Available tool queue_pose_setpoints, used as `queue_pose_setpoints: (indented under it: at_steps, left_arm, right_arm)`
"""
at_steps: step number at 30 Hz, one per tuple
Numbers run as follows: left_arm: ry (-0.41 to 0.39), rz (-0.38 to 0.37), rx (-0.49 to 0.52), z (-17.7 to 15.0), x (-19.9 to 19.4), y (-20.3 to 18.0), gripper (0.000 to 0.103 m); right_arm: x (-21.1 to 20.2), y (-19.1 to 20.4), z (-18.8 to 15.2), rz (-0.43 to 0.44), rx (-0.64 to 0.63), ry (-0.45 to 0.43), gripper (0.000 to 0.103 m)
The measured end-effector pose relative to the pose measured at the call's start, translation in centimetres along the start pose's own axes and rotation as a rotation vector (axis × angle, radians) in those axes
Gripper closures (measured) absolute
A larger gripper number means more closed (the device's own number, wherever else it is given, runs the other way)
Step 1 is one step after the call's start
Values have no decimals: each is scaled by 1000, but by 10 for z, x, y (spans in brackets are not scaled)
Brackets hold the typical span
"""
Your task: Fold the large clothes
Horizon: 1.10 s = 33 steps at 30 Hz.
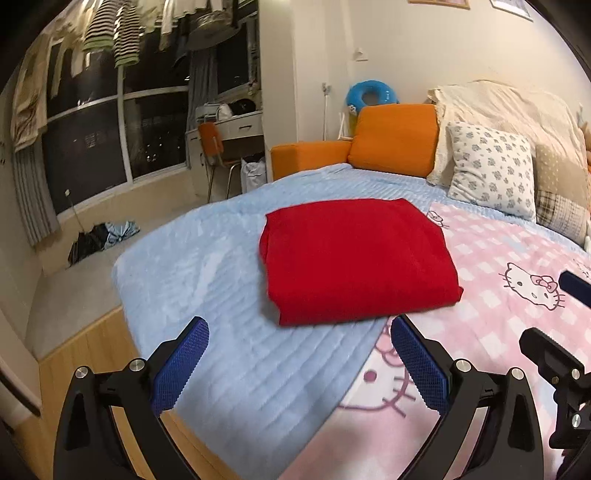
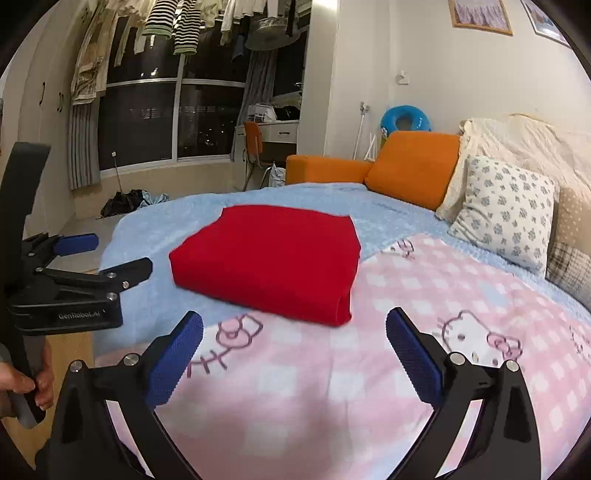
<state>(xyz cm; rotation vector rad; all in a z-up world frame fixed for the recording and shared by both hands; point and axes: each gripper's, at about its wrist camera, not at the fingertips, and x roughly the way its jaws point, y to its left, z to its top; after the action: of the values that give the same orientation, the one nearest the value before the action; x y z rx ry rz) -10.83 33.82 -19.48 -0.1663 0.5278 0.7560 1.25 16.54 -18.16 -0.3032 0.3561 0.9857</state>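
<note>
The red garment (image 1: 354,258) lay folded into a neat block on the bed, partly on the light blue blanket (image 1: 207,280) and partly on the pink cat-print blanket (image 2: 424,332). Both grippers hung short of it, w/ a gap of bare bedding between. Left gripper (image 1: 299,354): jaws spread wide, nothing betw. them. Right gripper (image 2: 295,347): same, fully open, empty. A hand (image 2: 26,384) gripped the left tool's handle.

A pale blue blanket (image 1: 207,266) covered the bed, a pink cartoon-cat blanket (image 2: 424,302) overlapping its near right part. At the far end stood an orange sofa (image 2: 406,166) — a flowered pillow (image 1: 493,168) just right of it. Striped clothes (image 2: 173,26) hung by the dark window (image 2: 147,122).
</note>
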Motion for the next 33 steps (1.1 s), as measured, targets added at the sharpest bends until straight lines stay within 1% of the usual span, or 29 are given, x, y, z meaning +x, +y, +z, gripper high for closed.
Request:
queue_pose_setpoints:
  at_steps: [2, 5, 9, 18, 33]
  left_arm:
    - [8, 8, -4, -8, 0, 2, 3]
    - [28, 7, -9, -15, 3, 2, 3]
    - [19, 6, -4, -18, 2, -1, 3]
    - [-7, -8, 23, -14, 0, -10, 3]
    - [-6, -16, 1, -12, -1, -8, 3]
  right_arm:
    - [-4, 2, -8, -9, 10, -11, 5]
    - [-4, 4, -16, -20, 13, -2, 5]
    - [-2, 4, -20, -20, 31, 10, 5]
    - [-2, 7, -22, -26, 31, 11, 5]
    - [-4, 6, -21, -30, 29, 2, 5]
